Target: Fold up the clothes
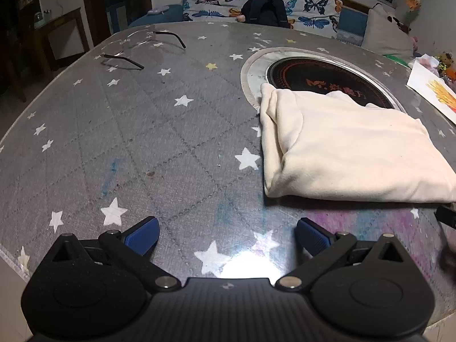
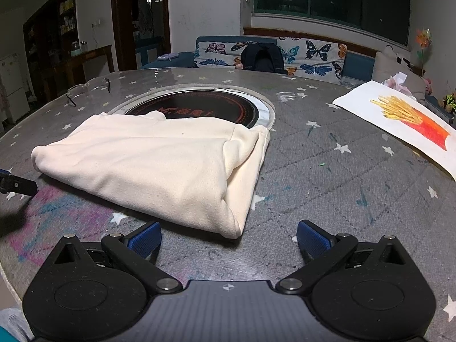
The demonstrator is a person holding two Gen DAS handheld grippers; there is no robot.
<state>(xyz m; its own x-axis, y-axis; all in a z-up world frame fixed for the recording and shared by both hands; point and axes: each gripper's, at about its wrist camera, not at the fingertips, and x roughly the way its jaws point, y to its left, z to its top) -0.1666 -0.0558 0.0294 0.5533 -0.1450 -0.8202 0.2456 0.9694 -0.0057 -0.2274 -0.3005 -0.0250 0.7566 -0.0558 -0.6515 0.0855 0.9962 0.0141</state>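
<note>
One cream garment (image 1: pixel 350 148) lies folded into a thick bundle on the round table (image 1: pixel 142 142), its far edge lapping over the rim of the one dark burner disc (image 1: pixel 322 78) sunk into the middle of the table. Nothing sits inside the disc's ring apart from that overlapping cloth.

There are two tools, both empty. The left tool (image 1: pixel 228 235) hovers over the star-patterned cover near the garment's left corner, its blue pads spread wide, touching nothing. The right tool (image 2: pixel 229 236) is also spread wide, and the garment's near right corner lies just ahead of the gap between its pads, not gripped.

Beyond the garment on its left side lies one pair of glasses (image 1: pixel 142 48), arms unfolded, well apart from the cloth. On the garment's right side lies one sheet of paper (image 2: pixel 399 116) with a drawing of fries, near the table edge. Behind the table stands one sofa (image 2: pixel 285 54) with a butterfly cover, and one dark backpack (image 2: pixel 263 58) rests on it.
</note>
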